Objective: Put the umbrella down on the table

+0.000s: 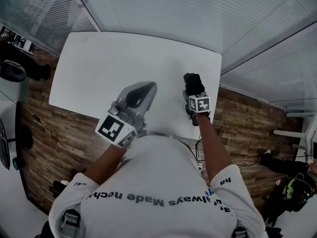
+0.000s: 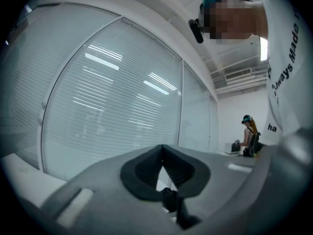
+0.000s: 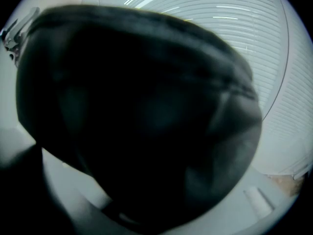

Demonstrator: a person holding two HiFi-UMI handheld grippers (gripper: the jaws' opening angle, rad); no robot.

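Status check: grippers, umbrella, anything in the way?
Left hand-held gripper shut, empty. Right hand-held gripper shut on the black umbrella, over the near right part of the table. Nothing on the table in its way.

White table (image 1: 99,68) on wood-plank floor (image 1: 39,133). Glass partition walls (image 1: 198,9) with horizontal blinds (image 2: 112,111) behind it; strip lights (image 2: 102,61) reflect in the glass.

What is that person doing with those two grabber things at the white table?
A person in a white shirt stands at a white table with a gripper in each hand. The right gripper is clamped on a black folded umbrella, held near the table's right side and not yet let go. The left gripper is closed with nothing in it, hovering beside it.
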